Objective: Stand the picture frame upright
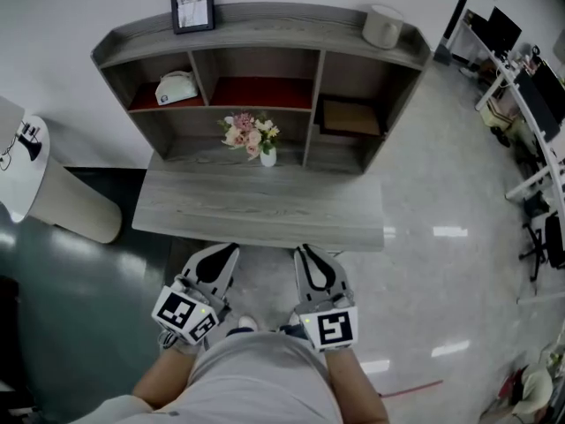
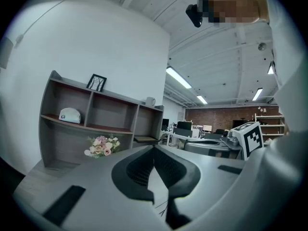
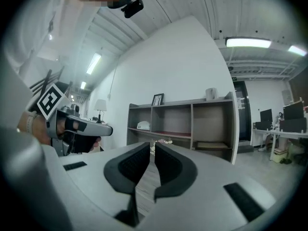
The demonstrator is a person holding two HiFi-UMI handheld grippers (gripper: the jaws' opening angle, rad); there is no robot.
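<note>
Tongs sit empty at lower centre: left gripper (image 1: 224, 253) pressed together, right gripper (image 1: 305, 254) all but together, with a thin slit between its jaws. At upper left, the picture frame (image 1: 192, 3) stands upright atop the grey shelf unit (image 1: 265, 26).

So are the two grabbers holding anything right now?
No, nothing. The left gripper and the right gripper are both closed on empty air, in front of the desk. The picture frame stands on top of the shelf, untouched.

Picture frame (image 1: 192, 4) is on top of the shelf unit (image 1: 282, 26) at 11 o'clock, cup (image 1: 383, 26) up there at 1, flowers (image 1: 253, 137) below on the desk (image 1: 256, 206) at 12.
</note>
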